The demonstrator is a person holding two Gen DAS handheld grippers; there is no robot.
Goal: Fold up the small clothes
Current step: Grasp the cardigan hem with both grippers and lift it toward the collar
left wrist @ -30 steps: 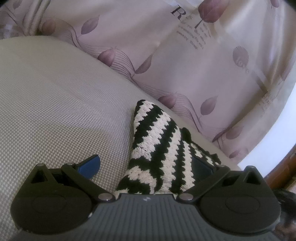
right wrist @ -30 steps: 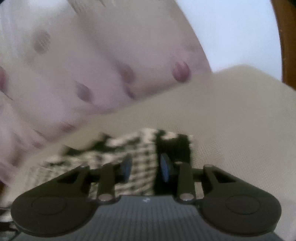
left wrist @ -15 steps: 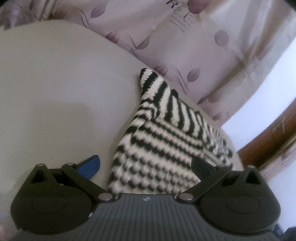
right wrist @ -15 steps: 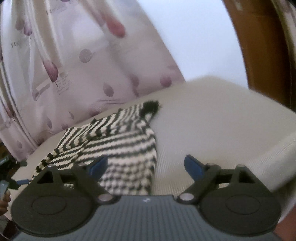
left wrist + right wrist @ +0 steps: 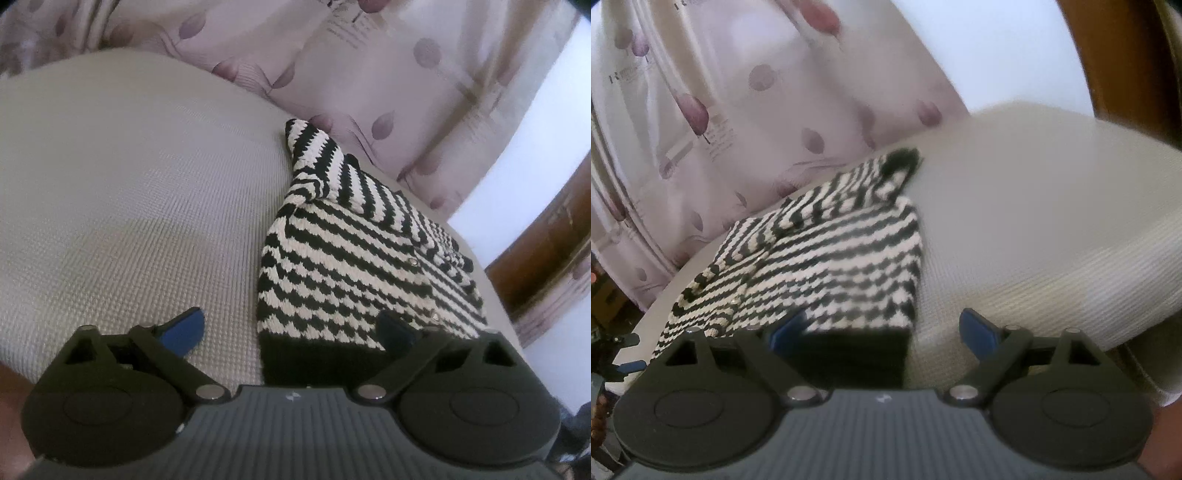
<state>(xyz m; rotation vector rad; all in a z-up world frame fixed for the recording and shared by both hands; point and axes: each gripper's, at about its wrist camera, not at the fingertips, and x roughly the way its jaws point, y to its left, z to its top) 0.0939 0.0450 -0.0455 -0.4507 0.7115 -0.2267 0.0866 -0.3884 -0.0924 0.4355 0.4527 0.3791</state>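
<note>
**Inspector:** Report on the garment's position.

**Assistant:** A black-and-white striped knit garment (image 5: 354, 266) lies on a beige textured cushion (image 5: 129, 206). It is partly folded: a flat panel with a solid black hem faces the cameras, and one sleeve points toward the patterned curtain (image 5: 369, 74) behind the cushion. Small metallic studs show on the knit in the left wrist view.

**Inspector:** Left gripper?

**Assistant:** The left gripper (image 5: 291, 328) sits low over the cushion at the garment's black hem. Its jaws stand wide apart and have just been closing slightly. The hem corner lies between them, but the blue pads (image 5: 184, 328) press on nothing; the left pad is over bare cushion, the right one over the knit.

**Inspector:** Right gripper?

**Assistant:** The right gripper (image 5: 882, 328) faces the same hem from the other side. Its jaws have just been opening and now stand wide apart. The black hem edge of the garment (image 5: 827, 258) sits between them, nearer the left pad; the right pad is over bare cushion (image 5: 1034, 221). Nothing is clamped. This view is somewhat blurred.

**Inspector:** Surroundings?

**Assistant:** Curtain (image 5: 720, 110) with purple leaf print behind, a white wall (image 5: 997, 55) and brown wooden frame (image 5: 1126, 74) to the right in the right wrist view.
</note>
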